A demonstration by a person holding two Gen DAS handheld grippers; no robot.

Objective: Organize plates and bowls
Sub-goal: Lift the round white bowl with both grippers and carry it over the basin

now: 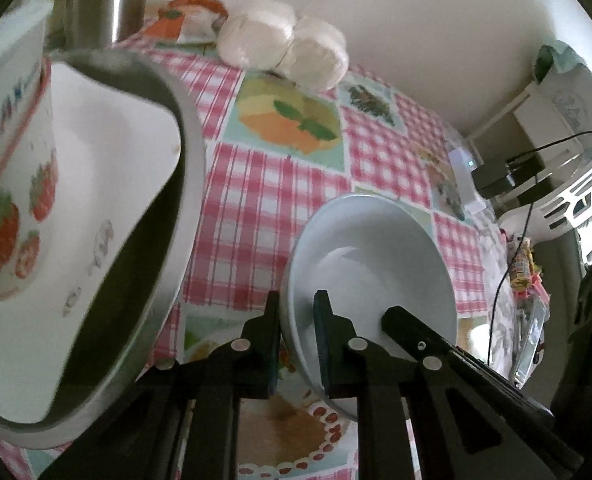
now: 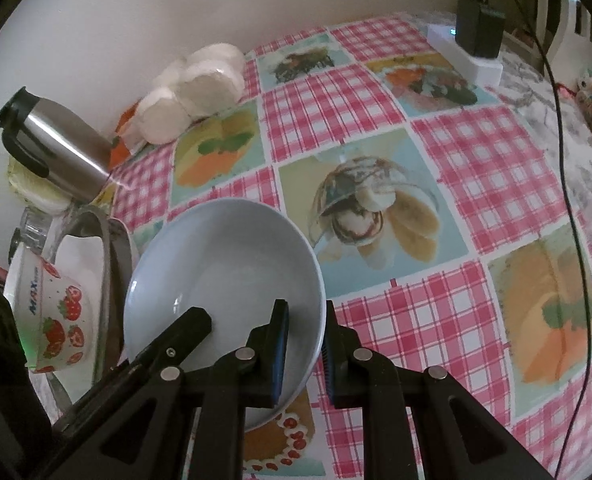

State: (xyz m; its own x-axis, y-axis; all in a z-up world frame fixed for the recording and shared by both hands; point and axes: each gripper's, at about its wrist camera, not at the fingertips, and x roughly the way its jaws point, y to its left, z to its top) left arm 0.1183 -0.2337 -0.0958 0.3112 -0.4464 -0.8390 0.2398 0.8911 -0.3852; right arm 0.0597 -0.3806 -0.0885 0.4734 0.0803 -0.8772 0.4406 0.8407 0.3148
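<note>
Left wrist view: left gripper point(image 1: 296, 312) pinched bowl point(image 1: 375, 248) rim.
Right gripper point(image 2: 304, 322): pinched opposite rim.
Bowl: empty, over tablecloth point(image 2: 475, 168).
Pot point(image 1: 148, 184): held strawberry mug point(image 1: 12, 168).

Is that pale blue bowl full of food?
No, the pale blue bowl is bare inside, and only the tip of a claw finger reaches over its rim.
</note>
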